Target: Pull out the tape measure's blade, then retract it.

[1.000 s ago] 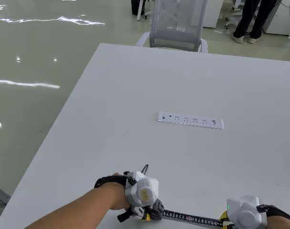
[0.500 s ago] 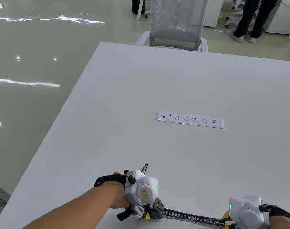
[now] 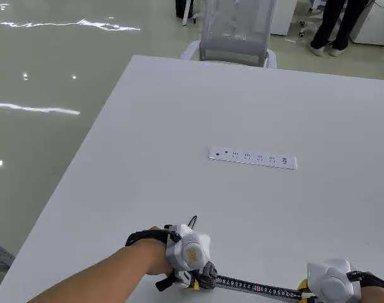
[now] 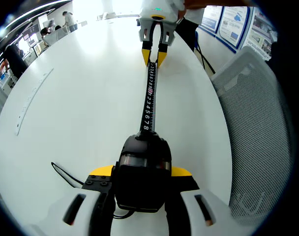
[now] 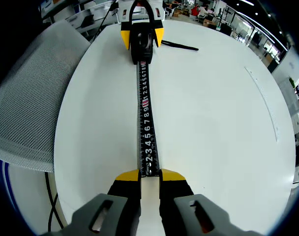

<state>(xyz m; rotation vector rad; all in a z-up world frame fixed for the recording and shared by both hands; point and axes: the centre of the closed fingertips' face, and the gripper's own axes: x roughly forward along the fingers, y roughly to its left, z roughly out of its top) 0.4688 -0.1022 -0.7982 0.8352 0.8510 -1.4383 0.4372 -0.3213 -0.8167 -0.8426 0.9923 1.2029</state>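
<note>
The black tape measure case (image 4: 142, 169) sits between the yellow-tipped jaws of my left gripper (image 4: 141, 173), which is shut on it; the case (image 3: 206, 276) lies at the table's near edge. Its black blade (image 4: 148, 101) with white numbers runs across the white table (image 3: 242, 113) to my right gripper (image 5: 150, 178), whose jaws are shut on the blade's end. The blade (image 5: 145, 113) reaches from those jaws to the case (image 5: 141, 39). In the head view the blade (image 3: 258, 289) stretches between the left gripper (image 3: 195, 281) and the right gripper (image 3: 304, 291).
A white power strip (image 3: 252, 158) lies mid-table. A grey mesh chair (image 3: 234, 31) stands at the far edge; a person (image 3: 334, 25) stands beyond. Another mesh chair (image 5: 26, 98) is beside the near edge. A thin black cord (image 5: 179, 46) trails from the left gripper.
The right gripper has moved a little further right, away from the left one, so slightly more blade shows between them. The left gripper has stayed put.
</note>
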